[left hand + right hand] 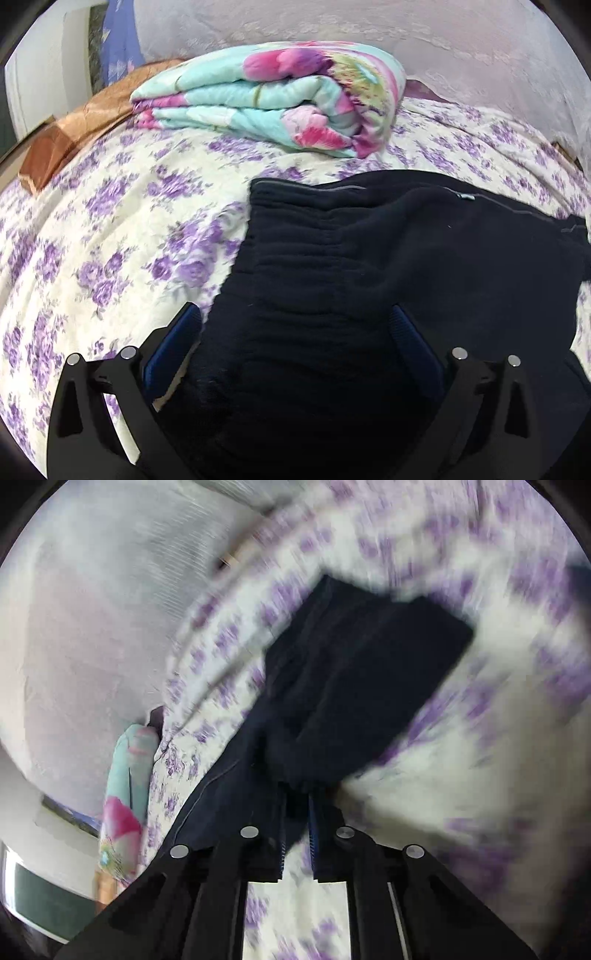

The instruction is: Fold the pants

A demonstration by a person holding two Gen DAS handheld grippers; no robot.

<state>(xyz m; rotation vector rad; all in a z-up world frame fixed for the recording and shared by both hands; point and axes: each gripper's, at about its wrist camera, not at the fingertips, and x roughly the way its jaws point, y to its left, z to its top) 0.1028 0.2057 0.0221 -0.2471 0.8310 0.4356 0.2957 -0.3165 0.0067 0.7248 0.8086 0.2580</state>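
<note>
Black pants (406,251) lie on the purple-flowered bedsheet (110,229), with the gathered elastic waistband toward the left. My left gripper (294,309) stands wide open over the near part of the waistband, and its blue pads (173,350) sit on either side of the cloth without pressing it. In the blurred, tilted right wrist view, the pants (354,672) stretch away over the sheet (461,775). My right gripper (297,801) is shut on a bunched edge of the dark cloth, which is pinched between its narrow jaws.
A folded teal and pink flowered quilt (273,103) lies at the back of the bed, also seen as a quilt (125,794) at the left of the right wrist view. A brown cloth (74,133) lies at the bed's left edge. A lace curtain (369,22) hangs behind.
</note>
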